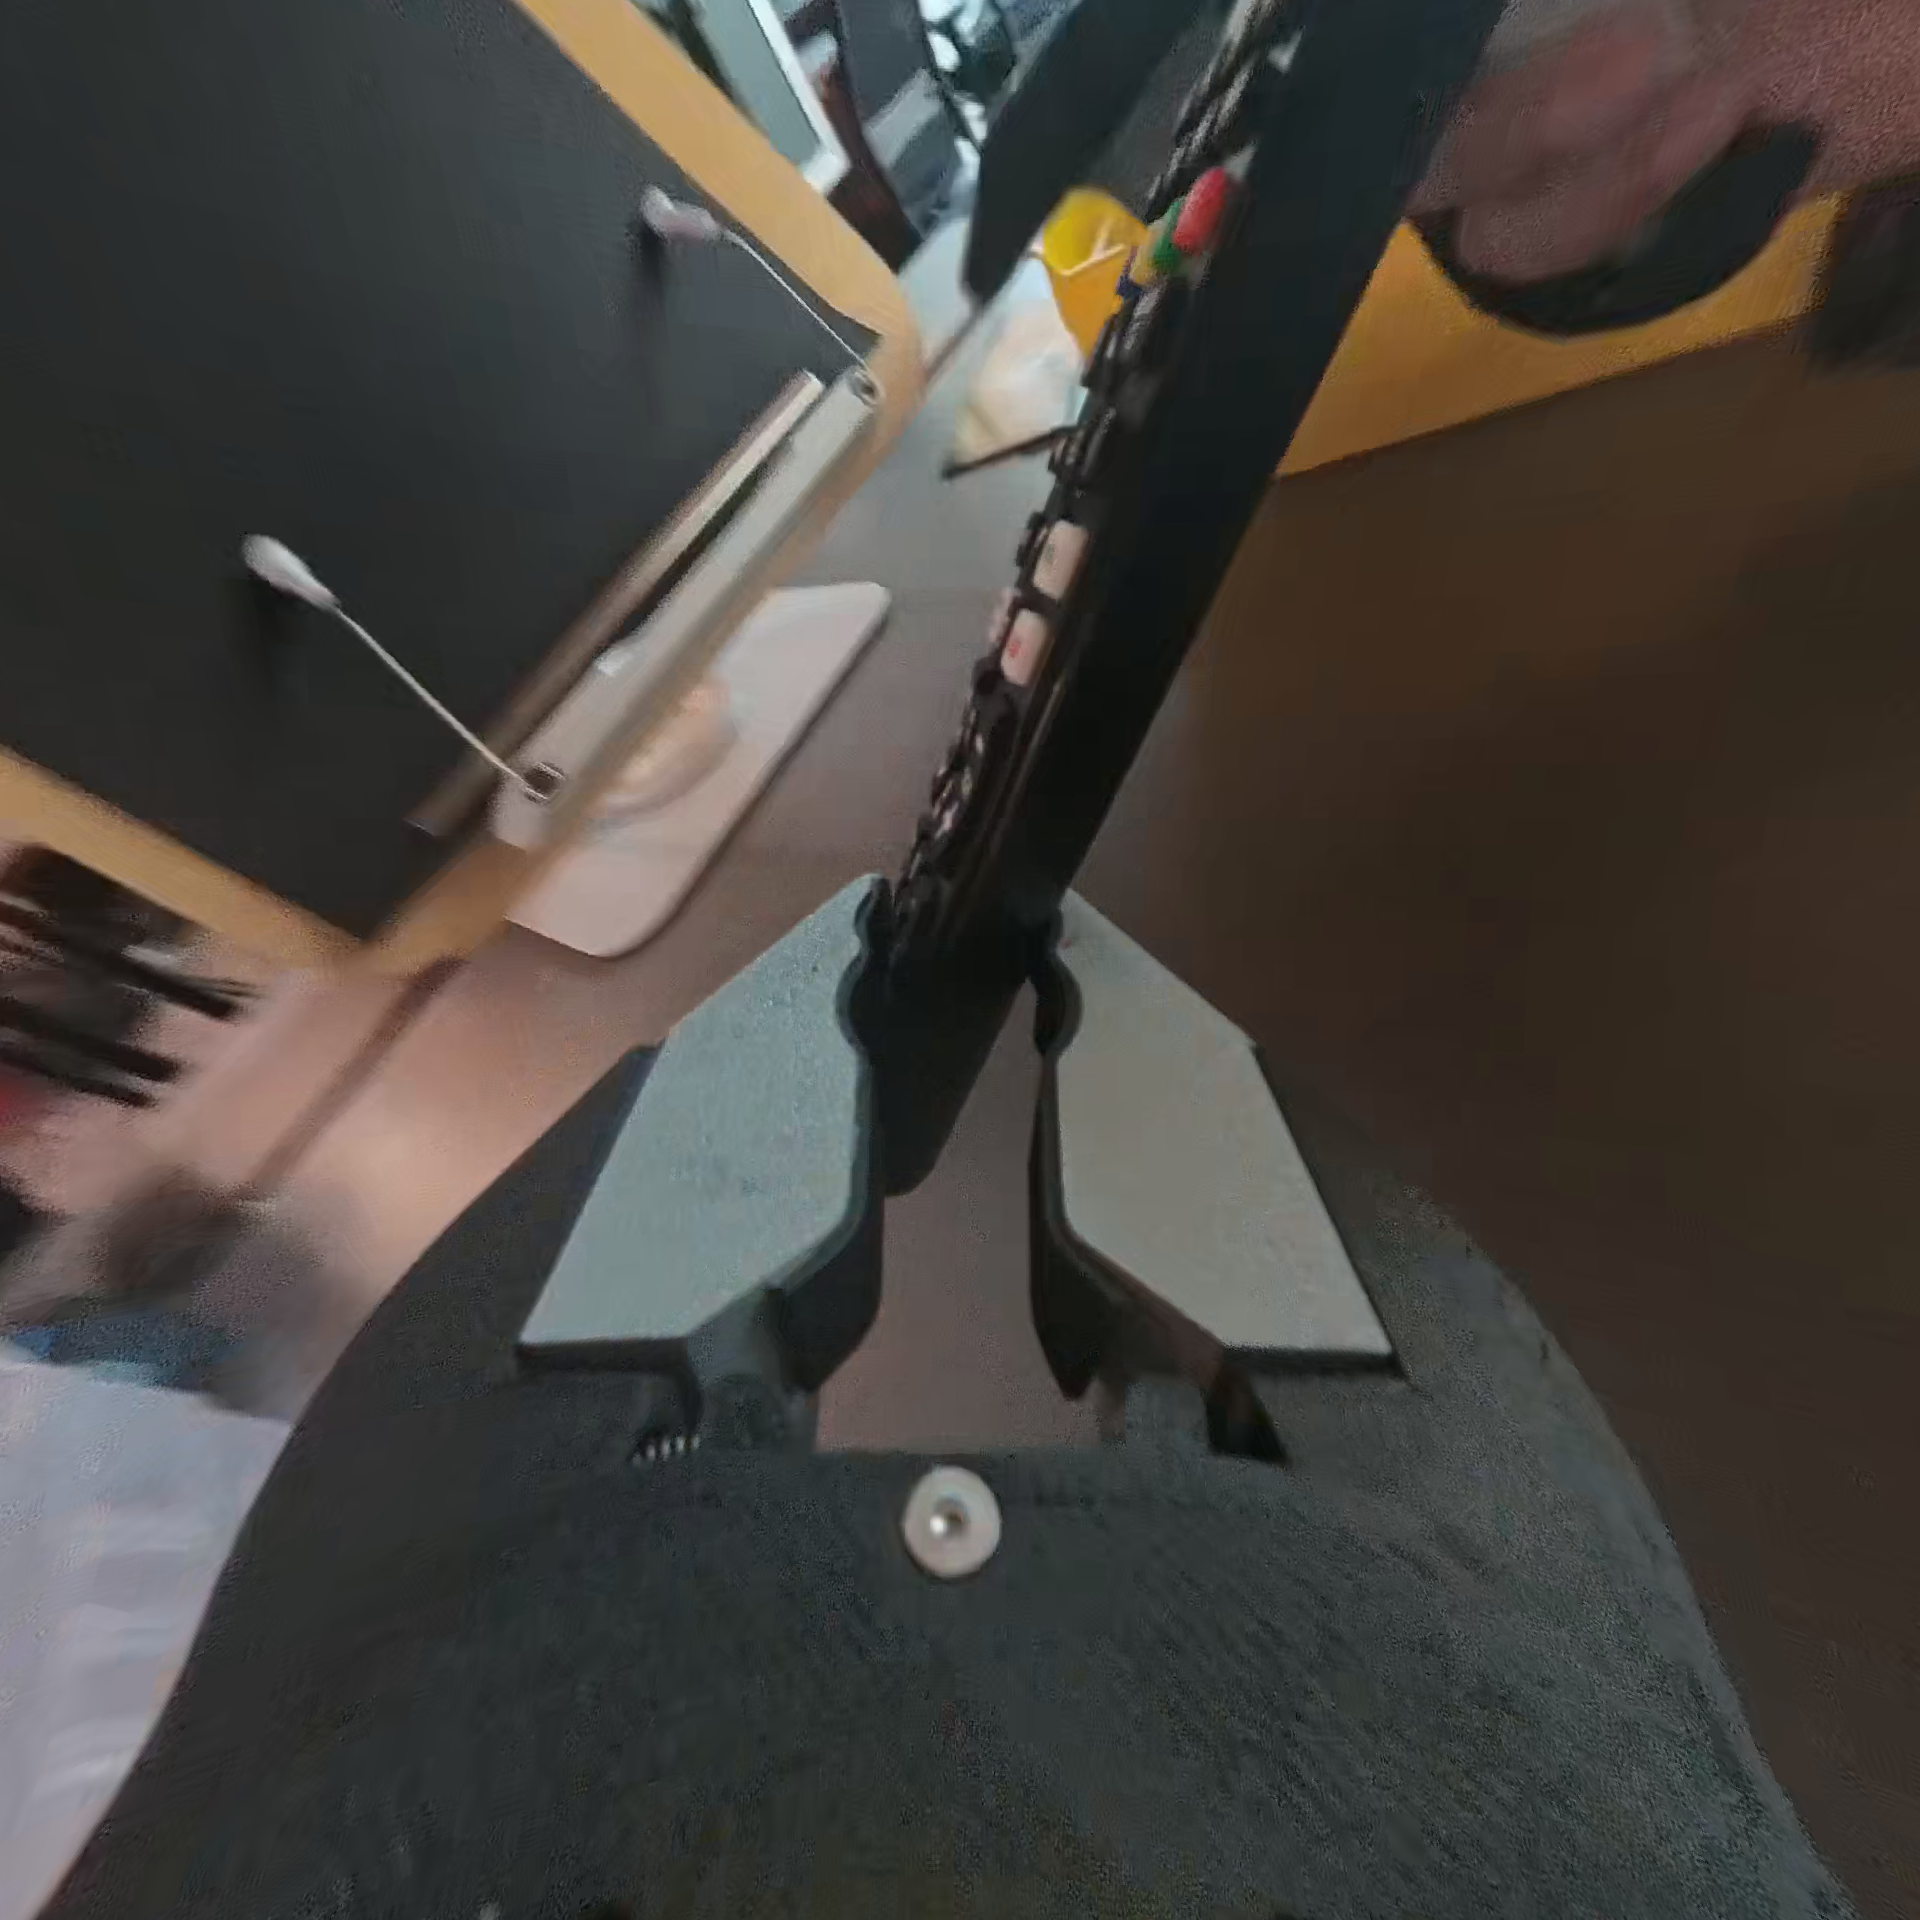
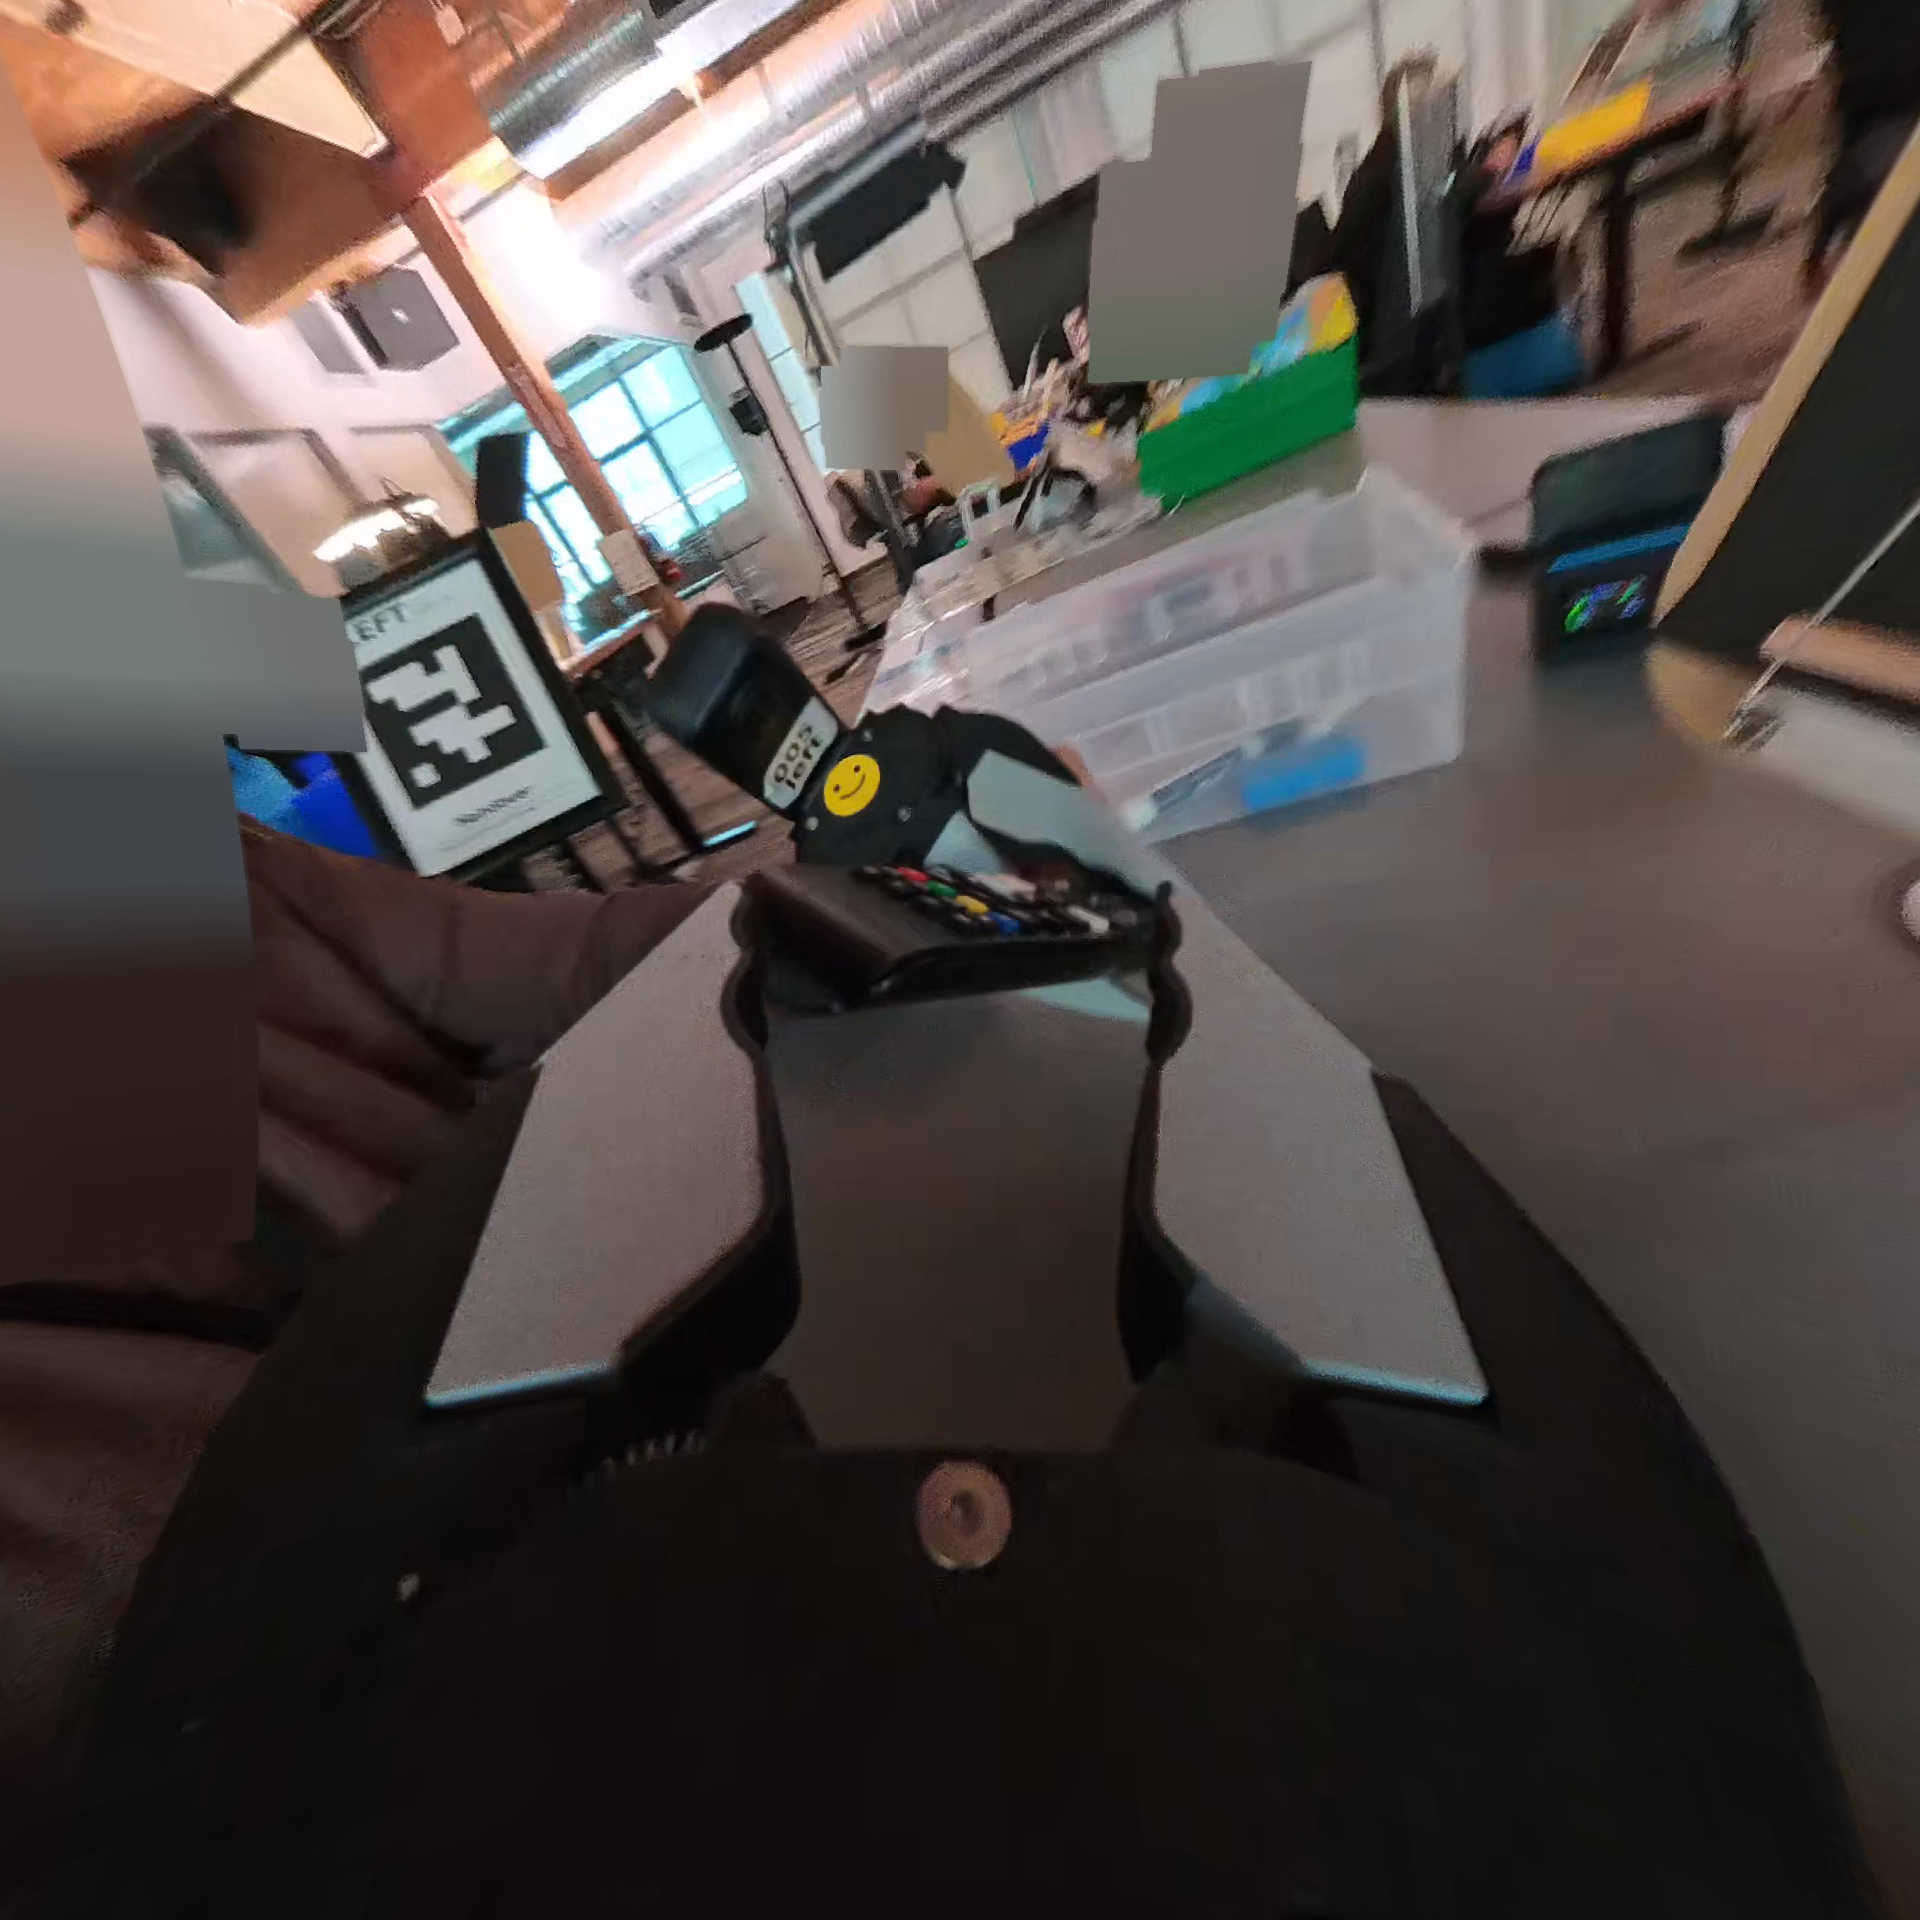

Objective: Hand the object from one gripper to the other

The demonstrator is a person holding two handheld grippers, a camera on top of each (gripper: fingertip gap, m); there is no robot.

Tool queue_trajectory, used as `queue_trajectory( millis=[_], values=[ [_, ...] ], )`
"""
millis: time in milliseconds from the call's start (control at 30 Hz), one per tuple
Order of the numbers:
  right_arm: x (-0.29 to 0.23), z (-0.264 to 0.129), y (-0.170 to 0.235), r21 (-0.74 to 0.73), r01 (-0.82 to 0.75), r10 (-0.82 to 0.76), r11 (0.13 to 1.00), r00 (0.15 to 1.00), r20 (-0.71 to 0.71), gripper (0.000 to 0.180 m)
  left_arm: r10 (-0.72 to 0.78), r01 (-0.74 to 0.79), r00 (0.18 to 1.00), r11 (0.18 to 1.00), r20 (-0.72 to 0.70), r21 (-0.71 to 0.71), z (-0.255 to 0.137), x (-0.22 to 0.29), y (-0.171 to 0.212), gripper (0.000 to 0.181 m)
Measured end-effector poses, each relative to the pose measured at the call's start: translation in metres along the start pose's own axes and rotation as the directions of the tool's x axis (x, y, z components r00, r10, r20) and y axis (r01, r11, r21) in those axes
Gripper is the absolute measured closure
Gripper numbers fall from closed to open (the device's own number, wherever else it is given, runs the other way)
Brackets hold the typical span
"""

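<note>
Left wrist view: your left gripper (image 1: 956,971) is clamped on the lower end of a black remote control (image 1: 1164,540), one fingertip on each side of its body.
Remote's pose: it rises away from the fingers and leans up to the right, with the keypad facing left; red and green buttons (image 1: 1184,223) show near its far end.
Right edge: a blurred hand (image 1: 1621,135) grips a dark handle at the top right; you cannot tell more from this view.
Surroundings: a dark brown tabletop (image 1: 1558,831) lies under the remote, and a black panel with a wooden rim (image 1: 312,416) and metal stays stands at left beside a pale flat base (image 1: 707,748).
Right wrist view: your right gripper (image 2: 956,951) has its fingers spread wide, released, with the remote (image 2: 966,930) lying crosswise between the tips; whether either tip touches it, you cannot tell.
Other gripper: the left gripper (image 2: 1018,831) shows beyond, holding the remote's far end; a yellow smiley sticker (image 2: 852,784) sits on its black body.
Background: a clear plastic bin (image 2: 1247,665) rests on the grey table (image 2: 1558,987), a green crate (image 2: 1247,426) sits farther back, and a black-and-white marker board (image 2: 457,717) stands at left.
</note>
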State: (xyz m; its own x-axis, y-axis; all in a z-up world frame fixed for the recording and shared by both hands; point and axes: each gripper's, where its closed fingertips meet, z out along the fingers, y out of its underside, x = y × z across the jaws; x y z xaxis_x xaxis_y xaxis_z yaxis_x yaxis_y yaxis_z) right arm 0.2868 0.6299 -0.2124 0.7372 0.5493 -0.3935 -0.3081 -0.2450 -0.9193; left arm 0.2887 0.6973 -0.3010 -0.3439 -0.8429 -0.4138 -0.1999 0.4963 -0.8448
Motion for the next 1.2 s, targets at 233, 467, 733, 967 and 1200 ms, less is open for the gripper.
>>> queue_trajectory(
  millis=[233, 467, 733, 967, 1200],
  values=[
    [0.022, 0.02, 0.024, -0.109, 0.132, -0.145, 0.985, 0.981, -0.125, 0.102, -0.428, 0.451, 0.849, 0.893, -0.309, 0.005, 0.0, 0.03, -0.019, 0.158],
    [0.0, 0.046, 0.04, -0.158, 0.144, -0.138, 0.977, 0.989, 0.047, 0.149, -0.469, 0.507, 0.768, 0.861, -0.437, -0.032, 0.0, 0.058, -0.029, 0.158],
    [0.054, 0.03, 0.042, -0.473, 0.376, -0.568, 0.797, 0.732, -0.375, 0.159, -0.456, 0.48, 0.815, 0.877, -0.356, -0.025, -0.005, 0.035, -0.02, 0.13],
    [0.063, 0.03, 0.064, -0.726, 0.419, -0.798, 0.546, 0.524, -0.298, 0.158, -0.327, 0.381, 0.906, 0.906, -0.267, 0.184, -0.021, 0.007, -0.039, 0.115],
    [0.051, 0.041, 0.072, -0.797, 0.489, -0.909, 0.355, 0.38, -0.172, 0.158, -0.017, 0.095, 0.979, 0.921, -0.204, 0.377, -0.039, 0.026, -0.061, 0.145]
  ],
)
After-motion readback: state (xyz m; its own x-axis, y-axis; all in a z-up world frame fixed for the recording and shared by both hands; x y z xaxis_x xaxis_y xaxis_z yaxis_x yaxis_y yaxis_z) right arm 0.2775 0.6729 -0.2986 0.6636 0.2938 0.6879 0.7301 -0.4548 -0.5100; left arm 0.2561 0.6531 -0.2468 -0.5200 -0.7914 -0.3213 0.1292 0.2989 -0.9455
